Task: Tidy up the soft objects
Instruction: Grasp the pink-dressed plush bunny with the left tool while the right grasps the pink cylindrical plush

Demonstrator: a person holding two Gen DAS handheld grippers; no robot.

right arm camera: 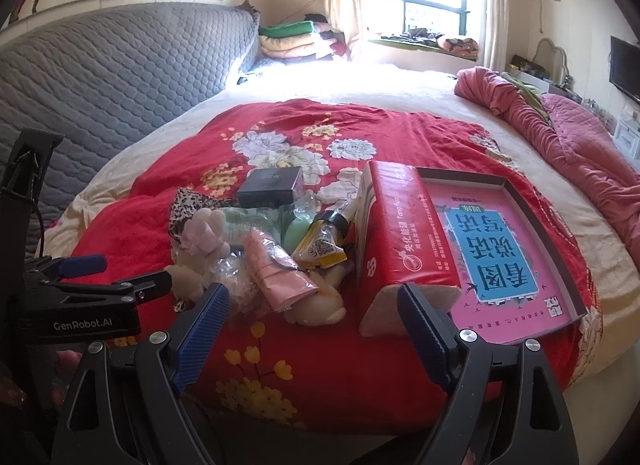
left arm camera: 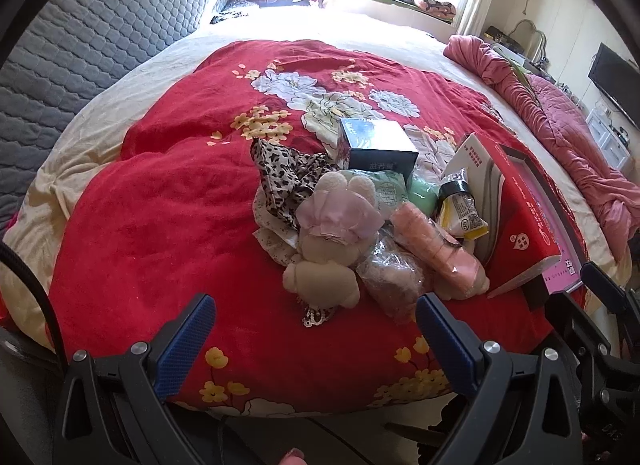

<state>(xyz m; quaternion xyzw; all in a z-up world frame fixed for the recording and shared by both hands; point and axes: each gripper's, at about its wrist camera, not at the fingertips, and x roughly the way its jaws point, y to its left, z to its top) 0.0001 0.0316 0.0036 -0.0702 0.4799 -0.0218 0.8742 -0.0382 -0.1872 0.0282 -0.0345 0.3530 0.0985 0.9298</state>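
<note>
hovering above the red blanket (left arm camera: 160, 225), left gripper (left arm camera: 316, 329) and right gripper (right arm camera: 314, 317) jaws gape wide, empty.

The right gripper (right arm camera: 312, 305) hangs with jaws wide apart over a red blanket (right arm camera: 132, 221) on the bed. At its 12 o'clock a red pack (right arm camera: 404, 241) stands beside a tray (right arm camera: 516, 193) at 1 o'clock. At 11 o'clock lies a heap: plush toy (right arm camera: 200, 237), pink roll (right arm camera: 276, 269), yellow packet (right arm camera: 320, 251), black box (right arm camera: 270, 187). The left gripper (right arm camera: 132, 277) sits at 9 o'clock.
</note>
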